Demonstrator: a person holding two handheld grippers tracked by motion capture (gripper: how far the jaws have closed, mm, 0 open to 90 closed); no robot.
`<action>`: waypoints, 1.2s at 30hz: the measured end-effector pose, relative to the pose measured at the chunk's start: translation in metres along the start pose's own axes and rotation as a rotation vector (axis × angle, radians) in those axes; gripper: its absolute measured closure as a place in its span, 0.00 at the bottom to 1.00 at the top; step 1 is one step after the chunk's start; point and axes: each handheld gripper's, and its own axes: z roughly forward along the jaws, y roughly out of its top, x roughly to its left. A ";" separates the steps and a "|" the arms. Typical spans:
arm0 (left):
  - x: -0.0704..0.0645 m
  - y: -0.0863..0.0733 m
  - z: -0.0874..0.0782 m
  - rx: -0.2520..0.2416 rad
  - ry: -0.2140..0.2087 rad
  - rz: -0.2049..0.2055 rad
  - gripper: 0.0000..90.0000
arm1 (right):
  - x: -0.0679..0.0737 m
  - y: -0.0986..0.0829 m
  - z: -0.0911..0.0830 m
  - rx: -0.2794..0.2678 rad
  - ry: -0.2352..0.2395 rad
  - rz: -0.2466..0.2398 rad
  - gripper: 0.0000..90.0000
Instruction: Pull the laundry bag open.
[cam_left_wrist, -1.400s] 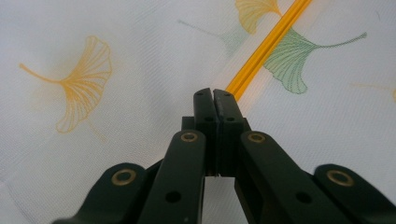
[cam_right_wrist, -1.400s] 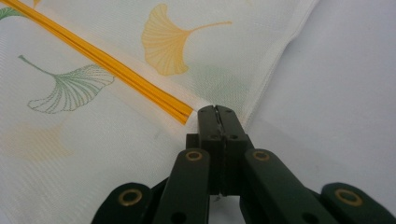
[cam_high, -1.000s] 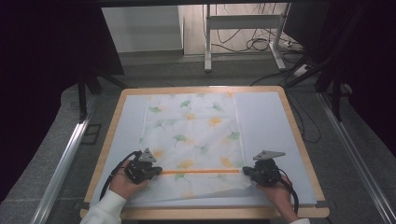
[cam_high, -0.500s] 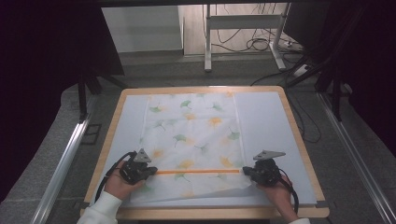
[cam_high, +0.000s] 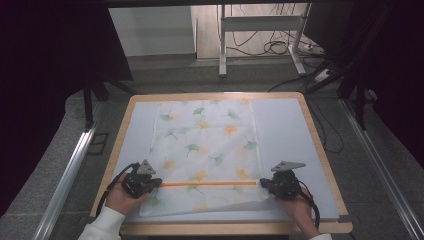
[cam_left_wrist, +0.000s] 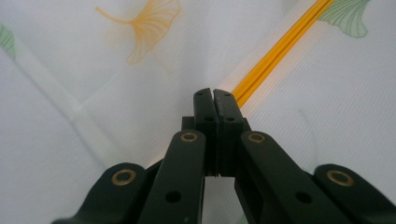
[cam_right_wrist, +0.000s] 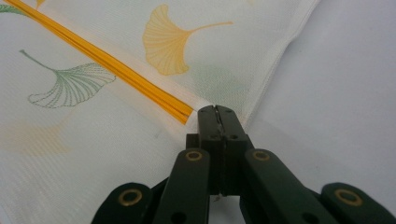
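Left claw (cam_high: 156, 183) & right claw (cam_high: 263, 183) both clamped on ginkgo-print cloth (cam_high: 205, 145), at either end of its orange stripe (cam_high: 209, 183), on counter (cam_high: 320, 150)

**Cloth on the table, a gripper at each near corner**

The cloth (cam_high: 207, 150) lies on the table (cam_high: 310, 150), left of its middle. The left gripper (cam_high: 159, 183) sits at the cloth's near left edge, the right gripper (cam_high: 261, 183) at its near right edge.
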 end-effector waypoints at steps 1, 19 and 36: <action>0.001 -0.001 0.000 -0.001 0.004 0.001 1.00 | 0.000 0.000 0.000 0.000 0.000 0.000 1.00; 0.011 -0.016 -0.010 -0.001 0.035 -0.038 1.00 | 0.000 0.000 0.000 0.000 0.000 -0.002 1.00; 0.016 -0.026 -0.019 -0.005 0.047 -0.050 1.00 | 0.000 0.000 0.000 0.000 -0.001 -0.004 1.00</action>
